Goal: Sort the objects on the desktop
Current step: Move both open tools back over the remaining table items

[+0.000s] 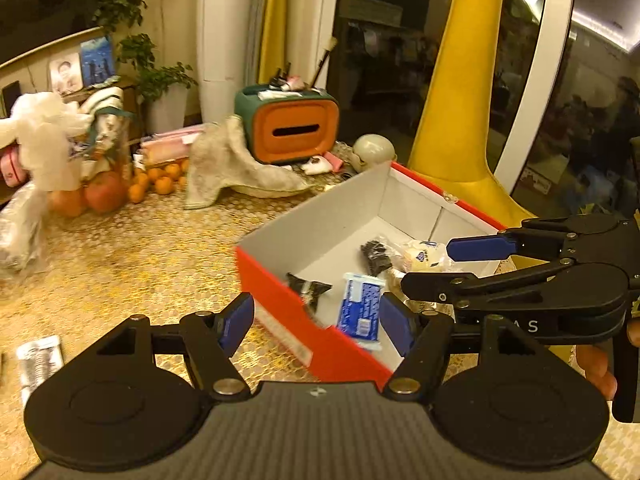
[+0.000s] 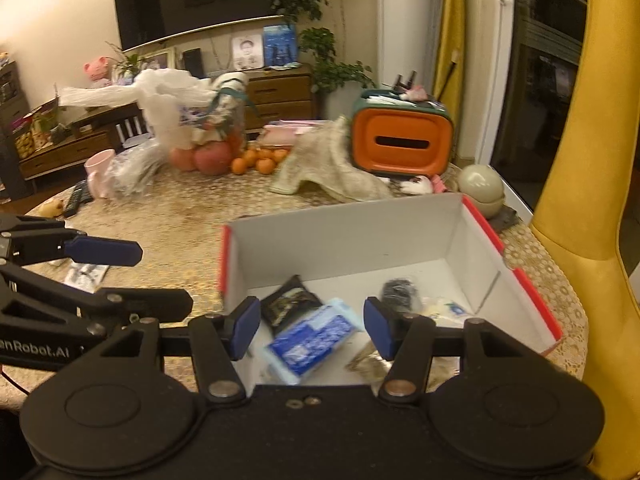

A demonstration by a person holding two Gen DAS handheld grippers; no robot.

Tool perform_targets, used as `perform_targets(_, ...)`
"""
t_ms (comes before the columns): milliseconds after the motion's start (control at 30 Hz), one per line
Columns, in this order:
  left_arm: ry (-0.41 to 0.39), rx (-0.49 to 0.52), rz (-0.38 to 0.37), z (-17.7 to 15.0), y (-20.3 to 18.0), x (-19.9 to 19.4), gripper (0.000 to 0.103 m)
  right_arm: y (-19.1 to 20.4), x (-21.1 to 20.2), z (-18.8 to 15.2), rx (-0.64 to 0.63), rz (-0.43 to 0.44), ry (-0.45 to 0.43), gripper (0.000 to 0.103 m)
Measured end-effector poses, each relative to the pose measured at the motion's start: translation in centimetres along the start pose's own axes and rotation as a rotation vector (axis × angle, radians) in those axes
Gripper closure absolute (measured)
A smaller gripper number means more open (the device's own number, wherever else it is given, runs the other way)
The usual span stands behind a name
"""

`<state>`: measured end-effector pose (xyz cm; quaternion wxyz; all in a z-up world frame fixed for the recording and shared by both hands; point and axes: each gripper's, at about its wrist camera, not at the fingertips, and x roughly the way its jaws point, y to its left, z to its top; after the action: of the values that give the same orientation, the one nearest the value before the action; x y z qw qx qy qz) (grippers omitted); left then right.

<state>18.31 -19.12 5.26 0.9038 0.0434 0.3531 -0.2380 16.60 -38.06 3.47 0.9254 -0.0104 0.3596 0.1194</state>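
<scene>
While my right gripper (image 2: pixel 312 328) hangs open and empty, the blue packet (image 2: pixel 310 344) looks light, slippery; I'd pinch its short edges.

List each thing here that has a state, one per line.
Red box: lidless, holding packets.
Blue packet: lying tilted inside the box.
Left gripper: open, empty.
Right gripper: open, nothing gripped.
Orange tissue holder: upright.
Cloth: crumpled.
</scene>
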Motion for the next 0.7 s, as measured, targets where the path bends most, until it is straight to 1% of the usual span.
perform_targets(133,-0.024,-0.005,0.025,-1.2,1.3,-2.3,0.035,1.9,-0.5,0.2,-0.017,0.024,-0.008,0.046)
perform_targets(300,-0.052,-0.042,0.058,-2.8,3.7,-4.7,0.035,4.9,-0.6,0.6,-0.056,0.052,-0.012,0.045)
perform_targets(433,-0.064,-0.053,0.109,-4.2,5.6,-6.5,0.035,7.4,-0.3,0.7,-0.08,0.079,-0.006,0.044)
perform_targets(700,-0.08,-0.098,0.179,-6.7,10.0,-9.2,0.035,12.2,0.8,0.9,-0.111,0.135,0.001,0.043)
